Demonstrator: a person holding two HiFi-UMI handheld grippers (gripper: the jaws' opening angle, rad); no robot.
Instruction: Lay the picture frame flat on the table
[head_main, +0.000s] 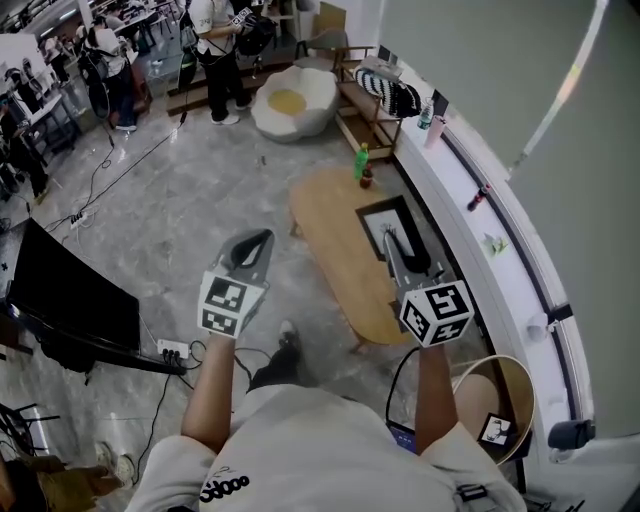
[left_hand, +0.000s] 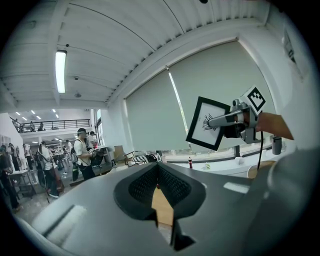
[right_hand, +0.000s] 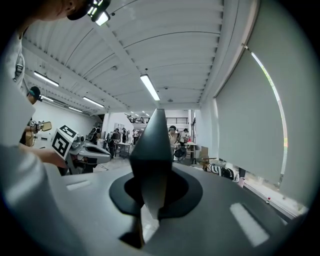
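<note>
The picture frame (head_main: 380, 222), black-edged with a white print, hangs tilted over the right side of the oval wooden table (head_main: 330, 220). My right gripper (head_main: 392, 240) is shut on it. In the left gripper view the frame (left_hand: 206, 122) shows in the air, with the right gripper (left_hand: 211, 121) clamped on its edge. The right gripper view has the frame (right_hand: 154, 150) edge-on, standing up between the jaws of the right gripper (right_hand: 150, 195). My left gripper (head_main: 262, 240) hovers over the floor left of the table, holding nothing. Its pads meet at the tips (left_hand: 157, 172).
A green bottle (head_main: 361, 163) and a small dark bottle (head_main: 368, 180) stand at the table's far end. A white window ledge (head_main: 470, 190) runs along the right. A round basket (head_main: 505, 395) sits near my right elbow, and a black screen (head_main: 70, 290) stands at the left. People stand far back.
</note>
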